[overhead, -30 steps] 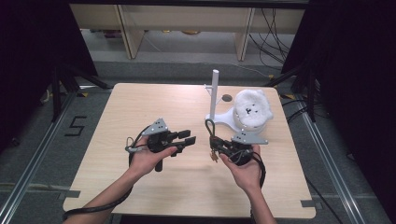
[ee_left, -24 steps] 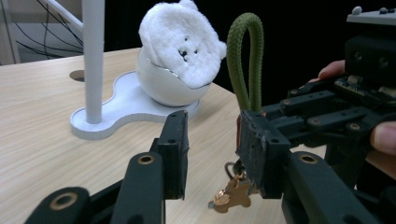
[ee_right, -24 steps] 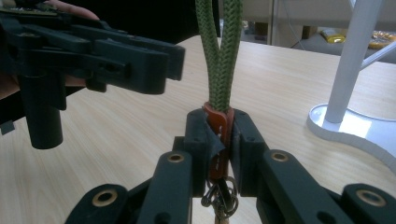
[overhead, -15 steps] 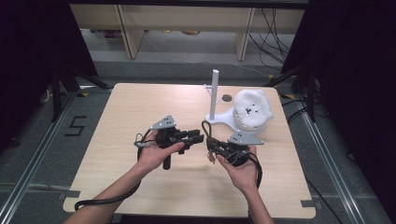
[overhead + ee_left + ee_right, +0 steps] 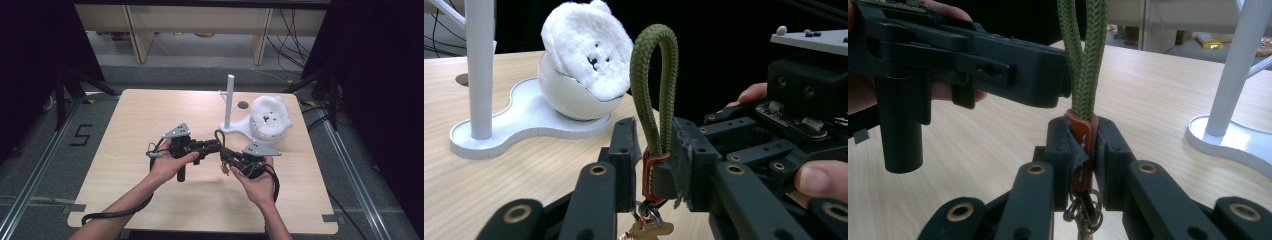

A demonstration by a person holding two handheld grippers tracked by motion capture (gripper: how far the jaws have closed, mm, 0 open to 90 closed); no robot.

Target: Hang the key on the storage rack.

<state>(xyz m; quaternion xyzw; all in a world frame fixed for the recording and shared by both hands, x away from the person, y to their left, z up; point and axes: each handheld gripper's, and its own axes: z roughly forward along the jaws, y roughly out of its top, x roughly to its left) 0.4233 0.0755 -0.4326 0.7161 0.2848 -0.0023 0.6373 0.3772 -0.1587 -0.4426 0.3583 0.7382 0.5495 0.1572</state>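
A keychain with an olive-green rope loop (image 5: 218,135), a brown leather clasp (image 5: 1082,131) and metal rings hangs between both grippers above the table's middle. My right gripper (image 5: 1083,145) is shut on the leather clasp, with the loop standing up from it. My left gripper (image 5: 656,162) comes in from the left, and its jaws have just been closing around the strap (image 5: 651,90) near the clasp. A thin gap still shows beside one jaw. In the high view the left gripper (image 5: 218,146) meets the right gripper (image 5: 229,161) tip to tip.
A white stand with an upright pole (image 5: 230,100) and a flat base (image 5: 239,131) sits at the back right of the wooden table (image 5: 125,120). A white plush bear ball (image 5: 270,117) rests in the base's cup. Bare tabletop lies left and front.
The left gripper has shifted right toward the right gripper, and its jaws have narrowed around the keychain strap. The right gripper has stayed put with the clasp.
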